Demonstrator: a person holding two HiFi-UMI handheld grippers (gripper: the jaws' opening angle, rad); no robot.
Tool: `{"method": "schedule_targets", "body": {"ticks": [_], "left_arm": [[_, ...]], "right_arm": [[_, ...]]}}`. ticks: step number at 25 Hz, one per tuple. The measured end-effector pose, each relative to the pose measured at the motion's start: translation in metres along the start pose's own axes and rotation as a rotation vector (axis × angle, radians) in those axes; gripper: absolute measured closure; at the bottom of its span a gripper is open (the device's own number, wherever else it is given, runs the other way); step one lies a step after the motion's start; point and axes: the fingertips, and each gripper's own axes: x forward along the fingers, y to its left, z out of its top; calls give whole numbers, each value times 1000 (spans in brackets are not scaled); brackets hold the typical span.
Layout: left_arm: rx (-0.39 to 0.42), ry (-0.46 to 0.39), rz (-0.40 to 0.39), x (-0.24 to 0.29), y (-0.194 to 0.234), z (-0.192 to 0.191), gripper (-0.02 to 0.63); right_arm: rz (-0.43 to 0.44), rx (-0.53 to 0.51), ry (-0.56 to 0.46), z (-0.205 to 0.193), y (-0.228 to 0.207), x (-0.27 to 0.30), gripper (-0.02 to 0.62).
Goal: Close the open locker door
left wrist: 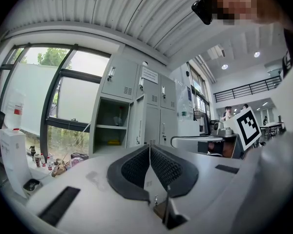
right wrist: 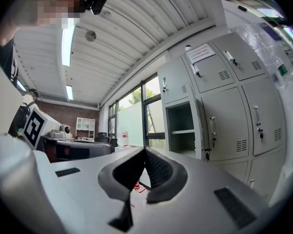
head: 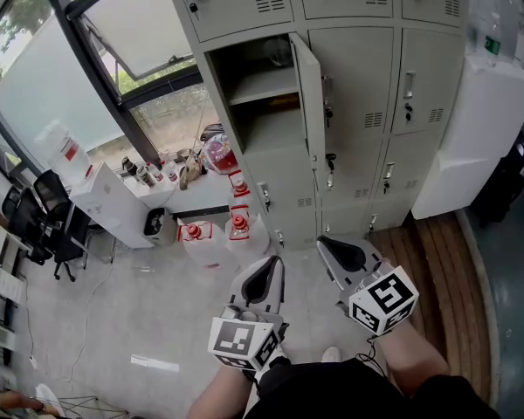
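The grey locker bank [head: 367, 77] has one open compartment [head: 260, 85] with a shelf inside. Its door [head: 310, 103] swings out toward me, hinged on the right side. Both grippers hang low in front of me, well short of the lockers, and hold nothing. My left gripper [head: 276, 261] is shut, pads together. My right gripper [head: 323, 243] is shut too. The left gripper view shows the open compartment [left wrist: 110, 126] left of the closed jaws [left wrist: 149, 148]. In the right gripper view the door [right wrist: 203, 128] stands edge-on beside the compartment [right wrist: 180, 128], above the jaws [right wrist: 145, 151].
Red-capped water jugs [head: 236, 225] and small bottles sit on the floor left of the lockers. A white cabinet [head: 113, 203] and office chairs [head: 48, 221] stand under the window. A tall white appliance [head: 480, 138] stands right of the lockers, by a wooden floor strip [head: 437, 269].
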Motion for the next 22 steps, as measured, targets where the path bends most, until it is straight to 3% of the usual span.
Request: {"method": "schedule_targets", "body": {"ticks": [22], "left_arm": [[-20, -8, -82, 22, 68, 6, 586]], "right_arm": [[-77, 14, 8, 6, -9, 71, 542]]}}
